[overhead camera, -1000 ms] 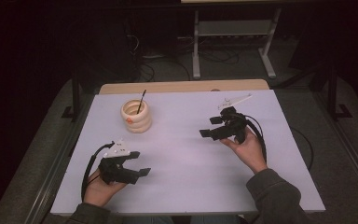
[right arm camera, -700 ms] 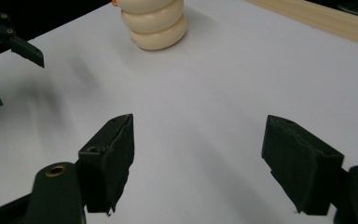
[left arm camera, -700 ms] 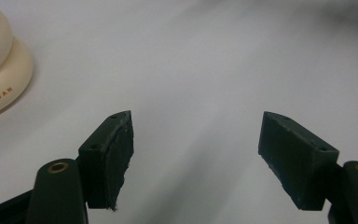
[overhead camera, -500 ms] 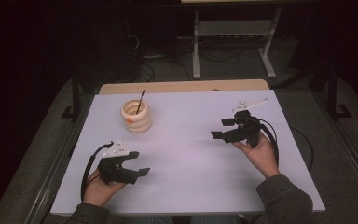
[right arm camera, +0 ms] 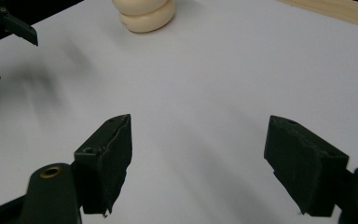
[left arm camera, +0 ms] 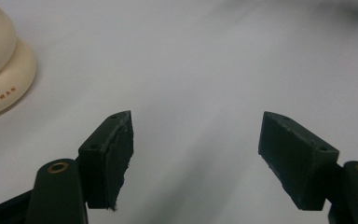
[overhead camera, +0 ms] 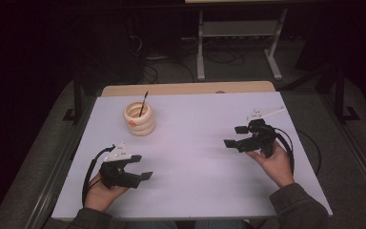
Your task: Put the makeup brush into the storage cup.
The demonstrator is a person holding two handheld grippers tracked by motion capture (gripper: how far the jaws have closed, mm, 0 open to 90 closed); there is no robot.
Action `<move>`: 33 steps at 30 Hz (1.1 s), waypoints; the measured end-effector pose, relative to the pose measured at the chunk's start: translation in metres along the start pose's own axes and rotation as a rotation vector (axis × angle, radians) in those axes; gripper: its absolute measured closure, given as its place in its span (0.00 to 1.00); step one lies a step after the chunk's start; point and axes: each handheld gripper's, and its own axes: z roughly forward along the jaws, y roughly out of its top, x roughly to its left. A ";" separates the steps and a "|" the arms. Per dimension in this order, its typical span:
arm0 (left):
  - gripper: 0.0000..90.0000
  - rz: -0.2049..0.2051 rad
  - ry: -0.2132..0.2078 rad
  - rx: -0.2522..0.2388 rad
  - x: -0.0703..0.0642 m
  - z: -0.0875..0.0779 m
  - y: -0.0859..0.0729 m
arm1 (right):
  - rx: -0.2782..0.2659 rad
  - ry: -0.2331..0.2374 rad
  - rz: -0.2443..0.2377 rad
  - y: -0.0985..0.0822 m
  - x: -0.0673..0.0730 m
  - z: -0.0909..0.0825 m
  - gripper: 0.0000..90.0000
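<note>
Approach phase, by my read; both grippers are sitting empty over the worktop (overhead camera: 195, 119) and nothing is being held; the only thing to work on is the cream ribbed pot (overhead camera: 139, 118) with a thin dark stick (overhead camera: 143, 103) standing in it, so I'm taking that as the target.

Left gripper (overhead camera: 140, 167) is hovering low at the near left corner, jaws spread wide with bare worktop between them; right gripper (overhead camera: 236, 136) is resting in the hand at the right side, jaws likewise spread and pointing left across the worktop.

Pot is standing upright at the far left of the worktop, well apart from both grippers; closer to the left one, which is sitting nearer the person and slightly left of it; in the left gripper view the pot's base (left arm camera: 0, 74) is showing at the upper left, off the jaw line; in the right gripper view the pot (right arm camera: 143, 13) is lying far ahead, left of centre.

Next move is likely calling for the left gripper to be going forward and swinging toward the pot, keeping jaws wide; whether the pot body or the stick is the grasp target, I can't tell.
</note>
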 end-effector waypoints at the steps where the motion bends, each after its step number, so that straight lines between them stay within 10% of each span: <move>1: 0.29 0.000 0.000 0.000 0.000 0.000 0.000 | 0.000 0.000 0.000 0.000 0.000 0.000 0.25; 33: 0.29 -0.014 0.001 -0.001 0.001 -0.002 -0.004 | 0.001 -0.013 0.027 -0.044 0.011 -0.013 0.24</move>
